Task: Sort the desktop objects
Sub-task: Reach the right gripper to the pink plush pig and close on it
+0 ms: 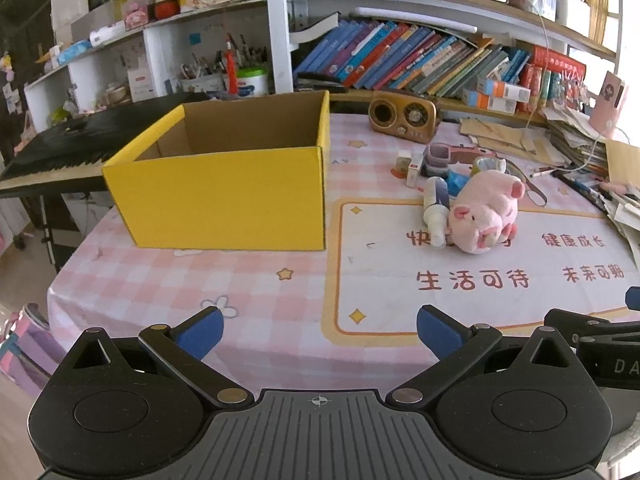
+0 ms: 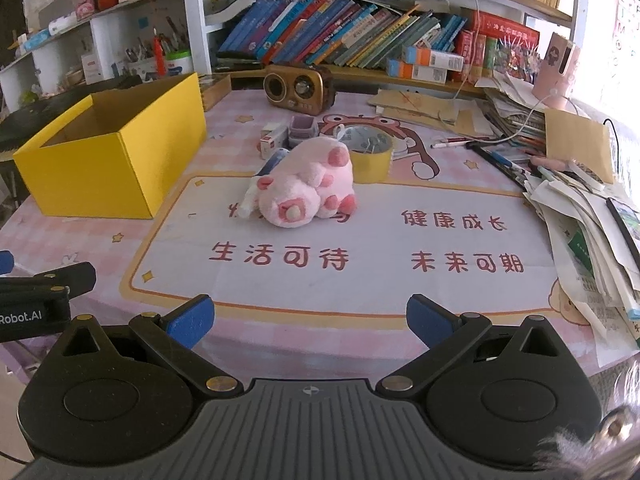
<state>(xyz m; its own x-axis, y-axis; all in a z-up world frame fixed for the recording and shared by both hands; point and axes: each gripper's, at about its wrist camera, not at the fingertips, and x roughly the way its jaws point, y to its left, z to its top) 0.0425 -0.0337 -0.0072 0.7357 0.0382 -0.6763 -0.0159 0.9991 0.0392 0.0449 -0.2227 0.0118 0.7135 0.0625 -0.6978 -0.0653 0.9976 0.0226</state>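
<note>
Hovering low over the near edge of the table (image 1: 168, 280), the left gripper (image 1: 320, 334) has its blue pads spread wide, nothing between them. Ahead and a bit left of it sits a yellow box (image 1: 224, 200), top open, inside looks bare cardboard. Ahead to the right lies a pink plush pig (image 1: 486, 212) on its side on the printed mat, touching a white-and-blue bottle (image 1: 436, 210) on its left. Behind the pig: small white cartons, a purple cup, a tape roll, then a brown radio (image 1: 402, 114) at the back. Part of the other gripper shows at the right edge.

Right wrist view: right gripper (image 2: 310, 322) also spread wide, holding nothing, over the near edge of the mat. Pig (image 2: 306, 188) straight ahead, well apart from the pads. Yellow tape roll (image 2: 370, 160) just behind the pig, on its right. Yellow box (image 2: 116, 148) ahead to the left. Radio (image 2: 300, 88) far ahead. Messy paper stack (image 2: 584, 216) to the right.
</note>
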